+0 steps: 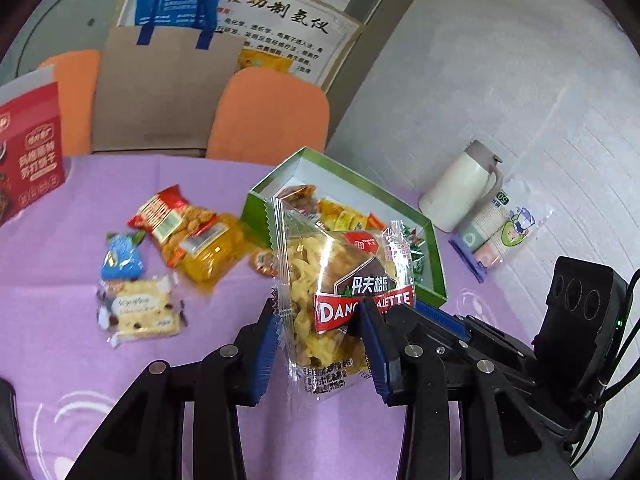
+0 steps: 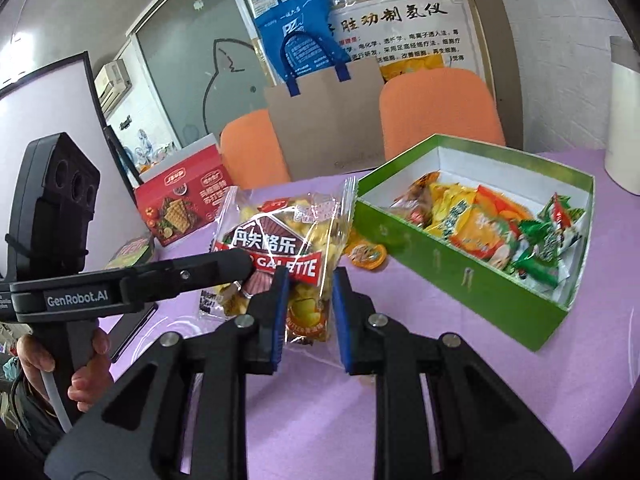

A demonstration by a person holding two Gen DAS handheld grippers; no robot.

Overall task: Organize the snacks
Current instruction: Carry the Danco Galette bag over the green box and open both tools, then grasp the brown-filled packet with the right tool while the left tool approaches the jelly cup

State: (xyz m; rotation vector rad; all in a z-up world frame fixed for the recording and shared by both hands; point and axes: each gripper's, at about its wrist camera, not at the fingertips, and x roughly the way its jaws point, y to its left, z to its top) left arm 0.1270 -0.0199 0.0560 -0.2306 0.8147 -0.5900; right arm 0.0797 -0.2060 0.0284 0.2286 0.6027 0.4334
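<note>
While the green box (image 2: 460,276) already holds a layer of packets, yellow, orange and green-wrapped ones lying loose against its white inner walls, the sorting looks roughly half done, judged from what is still outside it. Both grippers are busy with 1 item, a clear Danco Galette biscuit bag (image 1: 344,300) that stands upright above the purple desk (image 1: 60,320). The left gripper (image 1: 320,332) is clamped on the bag's lower part, its blue pads pressing the wrapper from both sides. The right gripper (image 2: 307,300) has its pads on the bag's bottom corner too, closed down on the plastic as far as the right wrist view shows, so the bag seems to be mid-handover or being steadied by 2 tools at once. From the left wrist camera the box lies at 1 o'clock, just behind the bag. Left on the desk, at 10 o'clock, are about 4 packets: a red-topped snack bag (image 1: 168,216), a yellow packet (image 1: 216,252) touching it, a small blue packet (image 1: 120,256) and a clear-wrapped biscuit bar (image 1: 140,312). A small round orange cup (image 2: 366,254) sits just beside the box wall. A red cracker carton (image 2: 180,208) stands farther back; whether it belongs in the box I cannot tell.
</note>
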